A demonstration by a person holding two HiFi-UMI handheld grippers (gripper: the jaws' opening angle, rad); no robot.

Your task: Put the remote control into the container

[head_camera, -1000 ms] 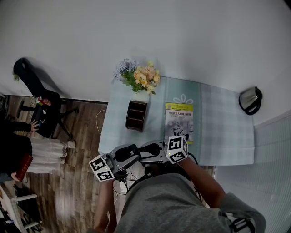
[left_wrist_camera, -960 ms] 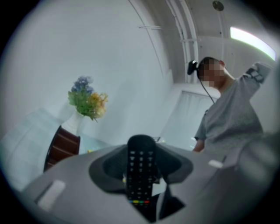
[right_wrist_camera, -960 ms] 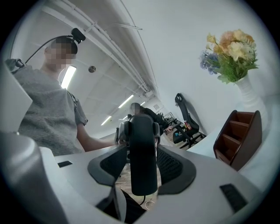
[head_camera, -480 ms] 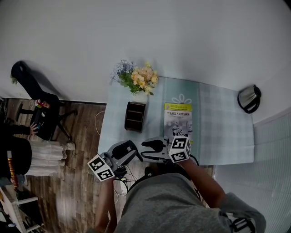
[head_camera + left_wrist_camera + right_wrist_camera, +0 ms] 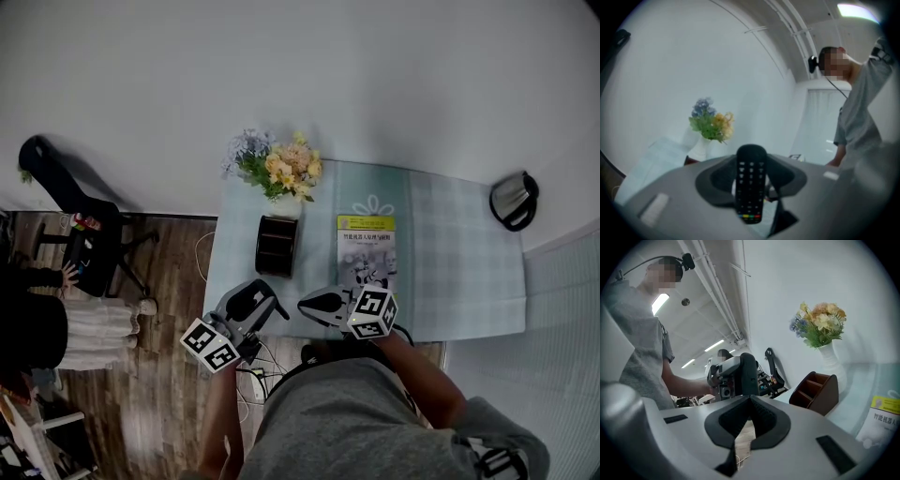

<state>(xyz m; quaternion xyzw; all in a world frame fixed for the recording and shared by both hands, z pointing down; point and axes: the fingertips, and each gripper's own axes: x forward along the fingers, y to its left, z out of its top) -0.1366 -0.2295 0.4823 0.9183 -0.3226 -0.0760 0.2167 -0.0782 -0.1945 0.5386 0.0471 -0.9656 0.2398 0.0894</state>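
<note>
A black remote control (image 5: 750,183) stands upright between the jaws of my left gripper (image 5: 751,180), which is shut on it. In the head view this left gripper (image 5: 262,302) hovers over the table's front left corner, short of the brown wooden container (image 5: 278,246). My right gripper (image 5: 309,303) is beside it at the front edge. Its jaws have just been closing and now meet with nothing between them (image 5: 749,398). The right gripper view shows the left gripper (image 5: 725,376) with the remote control (image 5: 749,372) ahead, and the container (image 5: 815,392) to the right.
On the pale blue table (image 5: 459,253) a vase of flowers (image 5: 277,169) stands behind the container and a yellow-topped booklet (image 5: 366,248) lies to its right. A kettle (image 5: 514,200) sits at the far right corner. A black chair (image 5: 89,244) stands on the wooden floor at the left.
The right gripper's jaws, open half a second ago, are now shut and empty. The two grippers have drawn apart, the left one swinging left with the remote.
</note>
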